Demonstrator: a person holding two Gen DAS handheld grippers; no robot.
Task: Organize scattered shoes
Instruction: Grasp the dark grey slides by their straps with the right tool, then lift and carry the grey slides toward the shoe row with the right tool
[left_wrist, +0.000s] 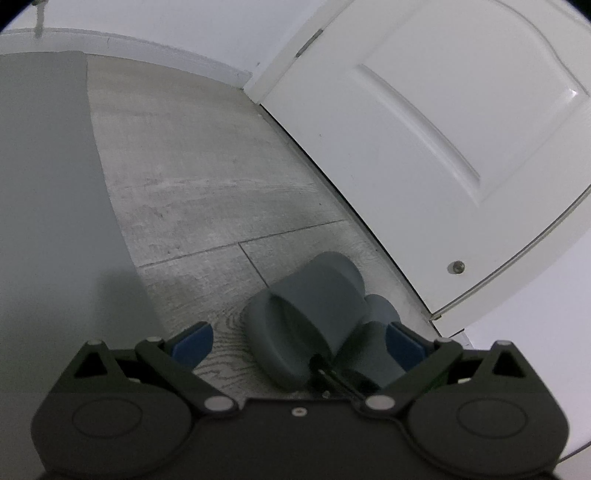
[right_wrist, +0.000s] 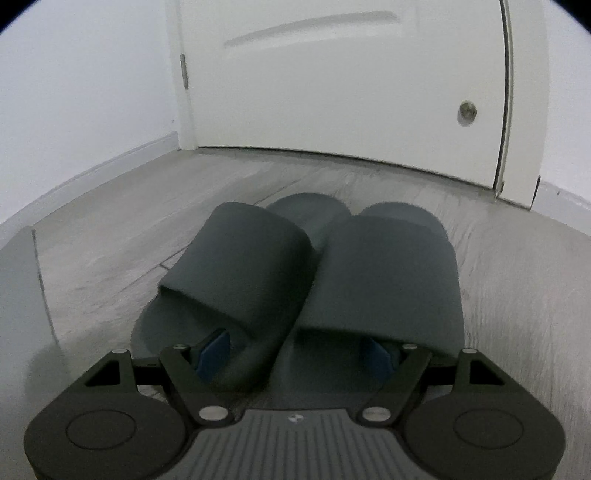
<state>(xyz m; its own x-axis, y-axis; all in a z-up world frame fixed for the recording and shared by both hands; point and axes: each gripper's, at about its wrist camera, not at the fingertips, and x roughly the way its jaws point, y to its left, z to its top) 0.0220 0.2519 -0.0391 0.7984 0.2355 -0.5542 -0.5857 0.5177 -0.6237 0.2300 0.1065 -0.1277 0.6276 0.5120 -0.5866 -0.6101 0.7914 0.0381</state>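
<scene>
Left wrist view: left gripper (left_wrist: 299, 343) jaws spread wide, holding nothing; grey slippers (left_wrist: 314, 314) on the floor (left_wrist: 192, 177) ahead, toward the right jaw, near the white door (left_wrist: 424, 129).
Right wrist view: right gripper (right_wrist: 299, 354) jaws apart, one blue pad inside each slipper, spanning the adjoining inner sides; a firm grip cannot be told.

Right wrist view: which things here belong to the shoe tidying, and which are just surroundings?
Part of the job:
- left slipper
- right slipper
- right tongs, one finger in each slipper
- left tongs, open beside the pair

Just surroundings:
- white door
- grey panel
- floor
</scene>
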